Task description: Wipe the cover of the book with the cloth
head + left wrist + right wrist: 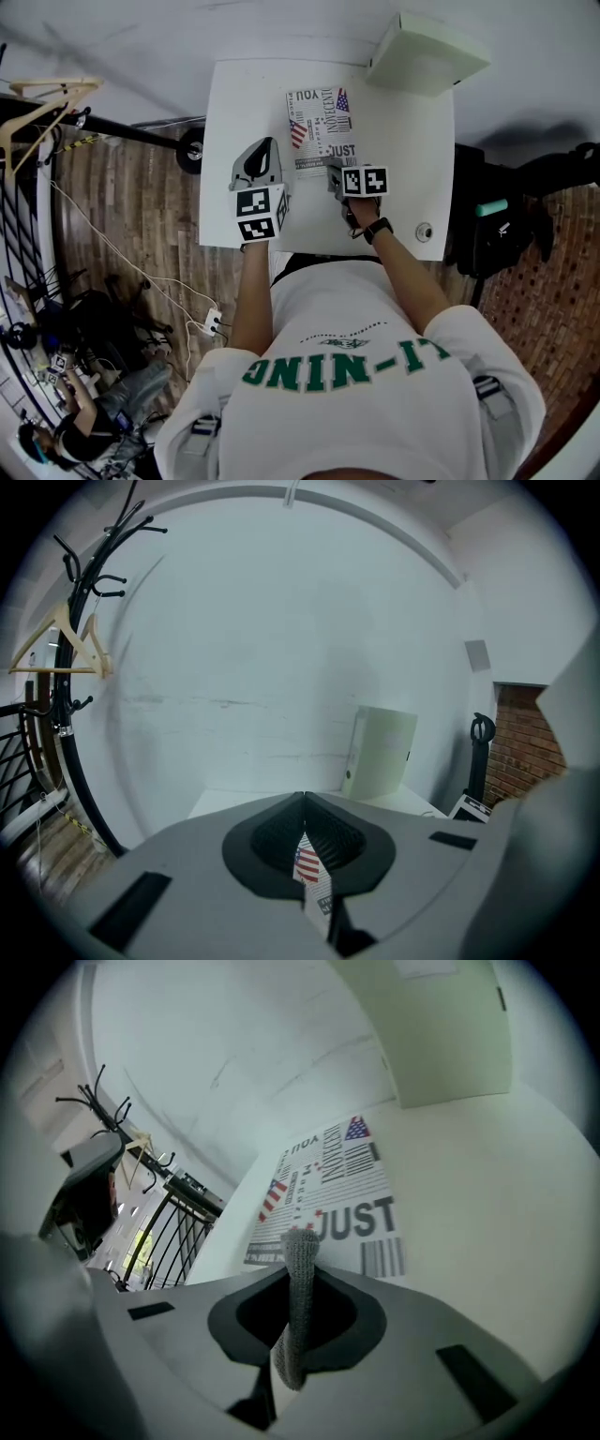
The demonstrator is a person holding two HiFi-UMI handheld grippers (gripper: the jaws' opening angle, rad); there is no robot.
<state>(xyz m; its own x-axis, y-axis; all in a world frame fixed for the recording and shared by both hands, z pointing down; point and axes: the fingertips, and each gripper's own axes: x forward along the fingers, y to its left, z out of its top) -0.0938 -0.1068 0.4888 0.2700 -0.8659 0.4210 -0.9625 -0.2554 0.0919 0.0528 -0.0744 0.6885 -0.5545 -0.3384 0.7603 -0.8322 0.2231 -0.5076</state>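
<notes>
The book (pixel 319 122) lies flat on the white table (pixel 412 159), its cover printed with black words and small flags. My right gripper (pixel 335 172) is at the book's near edge, shut on a grey knitted cloth (pixel 300 1246) that sticks up between the jaws. In the right gripper view the book (pixel 342 1194) lies just ahead. My left gripper (pixel 265 145) hovers just left of the book with its jaws shut. Only a thin strip of the flag print (pixel 309 866) shows through the slit behind the left gripper's (pixel 303 797) tips.
A pale green binder (pixel 427 52) stands at the table's far right corner, also seen as the binder (pixel 380 752). A small round object (pixel 424 231) lies near the table's front right edge. A coat rack with a wooden hanger (pixel 66 658) stands left of the table.
</notes>
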